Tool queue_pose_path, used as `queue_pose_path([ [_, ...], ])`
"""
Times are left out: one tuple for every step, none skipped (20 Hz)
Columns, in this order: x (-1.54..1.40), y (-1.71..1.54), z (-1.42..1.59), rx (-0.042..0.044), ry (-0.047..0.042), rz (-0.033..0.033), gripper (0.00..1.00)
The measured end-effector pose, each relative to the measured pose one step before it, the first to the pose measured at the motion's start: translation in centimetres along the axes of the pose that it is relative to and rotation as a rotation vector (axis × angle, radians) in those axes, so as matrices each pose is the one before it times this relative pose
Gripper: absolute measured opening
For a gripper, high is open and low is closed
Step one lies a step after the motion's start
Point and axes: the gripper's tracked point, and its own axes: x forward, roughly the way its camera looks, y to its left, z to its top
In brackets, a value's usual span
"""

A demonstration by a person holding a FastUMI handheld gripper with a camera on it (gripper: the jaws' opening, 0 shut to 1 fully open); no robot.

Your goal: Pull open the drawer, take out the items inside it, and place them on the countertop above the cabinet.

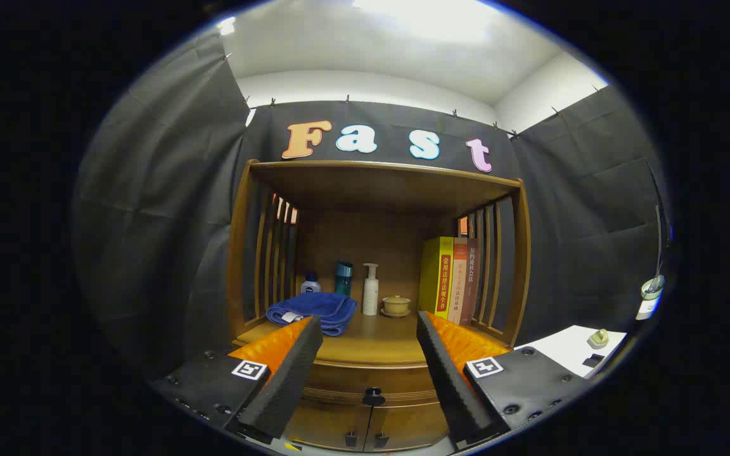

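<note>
We're holding the gripper (370,354) w/ fingers spread wide, gripping nothing; drawer (371,384) is sitting shut btwn them, its knob (374,397) just ahead, countertop (374,342) above carrying a blue towel (314,310) & books (450,278)

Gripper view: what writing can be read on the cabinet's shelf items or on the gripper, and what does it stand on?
Nothing reads surely.
Yellow book: vertical characters on the spine, too small to read.
Two brown books beside it: spine characters, blurred.
Small bottle and pump bottle: no legible text.
Gripper, open, drawer knob between its fingers: square markers, patterns only, no words.
</note>
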Motion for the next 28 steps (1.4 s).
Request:
queue_pose_path([
  [-0.006,-0.094,-0.103,0.00079,0.00159,-0.00358,0.98],
  [-0.016,-0.116,-0.038,0.00174,0.0009,-0.00307,0.98],
  [0.02,0.008,0.039,0.00171,0.00015,-0.00072,0.98],
  [0.056,-0.014,0.007,-0.0002,-0.00097,-0.00082,0.98],
  [-0.032,-0.149,-0.03,-0.00285,0.00101,-0.00353,0.98],
  [-0.02,-0.187,-0.049,-0.0028,0.00091,-0.00458,0.98],
  [0.084,-0.065,0.007,-0.00076,0.00114,-0.00399,0.98],
  [-0.045,-0.054,-0.084,0.00149,0.00073,-0.00249,0.98],
  [0.033,0.082,0.004,0.00227,0.00122,-0.00133,0.98],
  [-0.014,0.08,-0.051,0.00202,0.00047,0.00084,0.98],
  [0.036,0.153,-0.005,-0.00016,0.00018,0.00254,0.98],
  [0.048,0.105,-0.079,-0.00285,0.00078,0.00133,0.98],
  [0.108,0.077,-0.16,-0.00392,0.00234,0.00096,0.98],
  [-0.002,0.024,-0.177,-0.00278,0.00304,0.00176,0.98],
  [-0.022,0.097,-0.044,-0.00012,0.00134,0.00141,0.98],
  [0.03,0.113,-0.117,0.00152,0.00142,0.00149,0.98],
  [-0.007,0.059,-0.052,0.00108,0.00156,0.00223,0.98],
  [0.018,0.035,-0.104,0.0002,0.00046,0.00113,0.98],
  [0.055,0.051,-0.128,-0.00164,0.0023,-0.00002,0.98],
  [0.114,0.017,-0.201,-0.00247,0.00327,0.00081,0.98],
  [-0.019,0.069,-0.095,-0.00111,0.00086,0.00077,0.98],
  [0.031,0.065,-0.154,-0.00062,0.00161,0.00028,0.98],
  [0.07,0.072,-0.194,0.00003,0.00193,0.00069,0.98],
  [0.142,0.089,-0.384,-0.00094,0.00291,0.00162,0.98],
  [0.163,0.028,-0.391,-0.00089,0.0033,0.00067,0.98],
  [0.086,0.046,-0.495,-0.00093,0.00471,0.00083,0.98],
  [0.173,0.092,-0.597,0.00003,0.00455,0.0019,0.98],
  [0.291,0.111,-0.786,-0.00104,0.00655,0.00183,0.98],
])
